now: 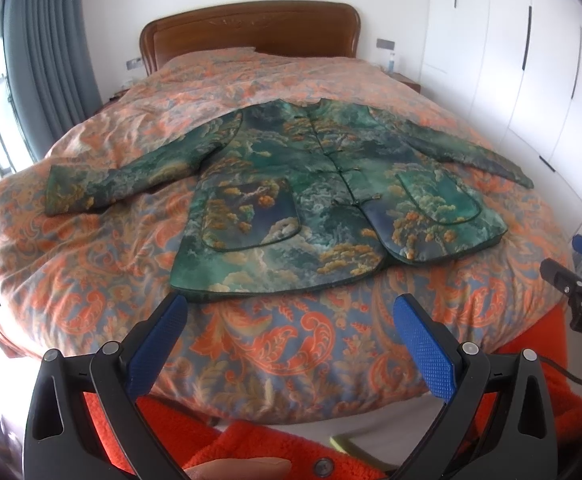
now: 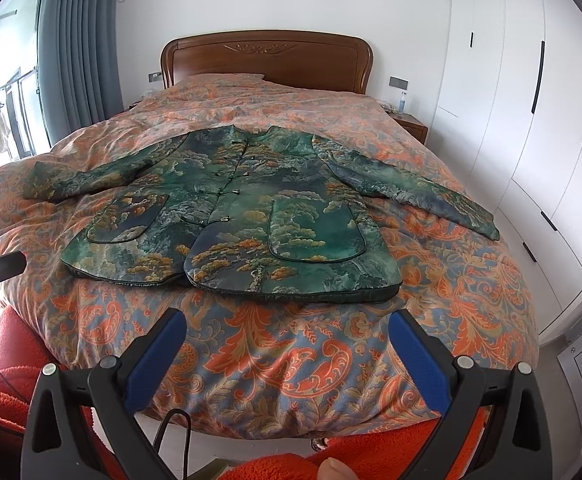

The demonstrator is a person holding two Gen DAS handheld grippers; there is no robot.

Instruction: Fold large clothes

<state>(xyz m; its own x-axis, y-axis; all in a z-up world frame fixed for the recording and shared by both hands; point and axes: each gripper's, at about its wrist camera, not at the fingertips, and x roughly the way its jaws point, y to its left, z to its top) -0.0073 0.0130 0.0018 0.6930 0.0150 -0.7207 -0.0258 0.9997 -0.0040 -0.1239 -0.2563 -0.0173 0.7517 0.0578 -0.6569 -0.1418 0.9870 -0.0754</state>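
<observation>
1. The jacket is thick and puffy. If a gripper grabs only the top layer, the front flap may lift up alone, and the fold comes out messy.

2. The bed cover is soft and lies right under the jacket. A gripper that digs too low may pinch the cover too, and the whole thing gets pulled along.

3. The sleeves reach far out to both sides. The sleeve on the left side looks bent and a bit bunched, so it may twist when it is folded in.

4. The cloth looks smooth and shiny. I think it may slip out of the blue pads if the grip is too light.

5. The left gripper is spread wide and holds nothing. It hangs over the near end of the bed, just short of the jacket's bottom edge.

6. The right gripper is also spread wide and holds nothing. It is near the bottom edge too, but not touching it.

7. The jacket lies flat in the middle of the bed, front side up, collar toward the wooden headboard. It is green with orange and gold trees, knot buttons down the middle, and two big pockets. No fold is made yet.
</observation>
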